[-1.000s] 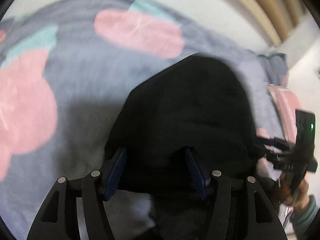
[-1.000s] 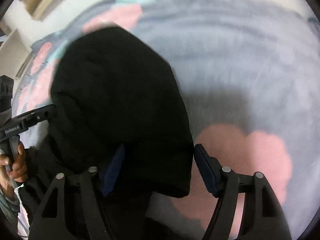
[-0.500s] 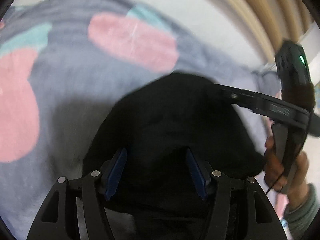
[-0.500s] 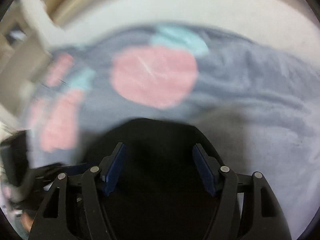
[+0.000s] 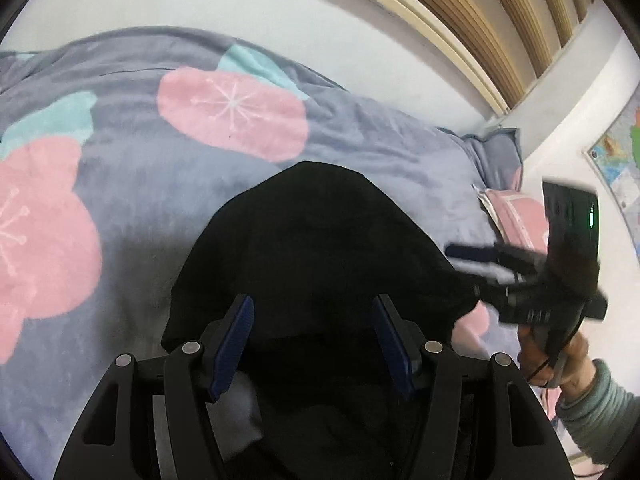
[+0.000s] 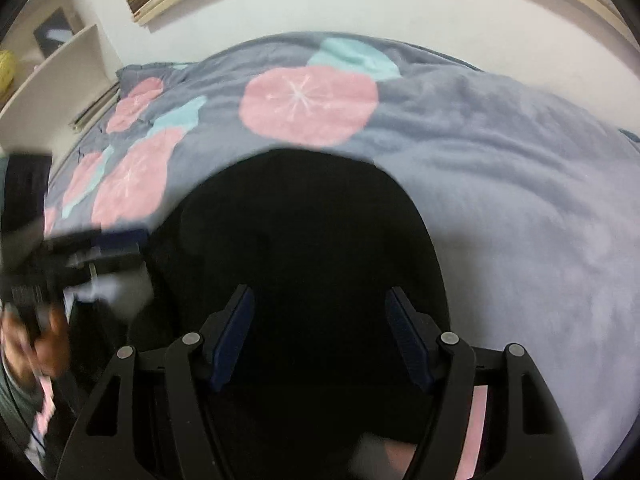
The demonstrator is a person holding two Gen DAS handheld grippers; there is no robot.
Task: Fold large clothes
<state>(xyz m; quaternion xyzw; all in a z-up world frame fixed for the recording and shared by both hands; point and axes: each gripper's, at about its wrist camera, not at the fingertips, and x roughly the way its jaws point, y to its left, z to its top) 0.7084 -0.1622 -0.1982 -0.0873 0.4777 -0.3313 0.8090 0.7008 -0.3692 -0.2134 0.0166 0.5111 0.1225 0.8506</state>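
A black garment (image 5: 320, 248) lies bunched on a grey-blue bedspread with pink flowers (image 5: 132, 184). My left gripper (image 5: 314, 340) is open, its blue pads apart over the near part of the garment. The right gripper shows at the right of that view (image 5: 496, 264), beside the garment's right edge. In the right wrist view the same black garment (image 6: 304, 232) fills the middle. My right gripper (image 6: 324, 336) is open above it. The left gripper appears blurred at the left (image 6: 104, 248), next to the garment's left edge.
The bed runs along a white wall (image 5: 240, 4) with wooden slats (image 5: 480, 8) above. A pink pillow (image 5: 516, 216) lies at the bed's right end. White shelves (image 6: 52, 64) stand to the left in the right wrist view.
Both cameras have tilted up and pulled back, so more of the bedspread and wall shows. The right gripper swung over the garment and back to its right side. Both jaws stay open.
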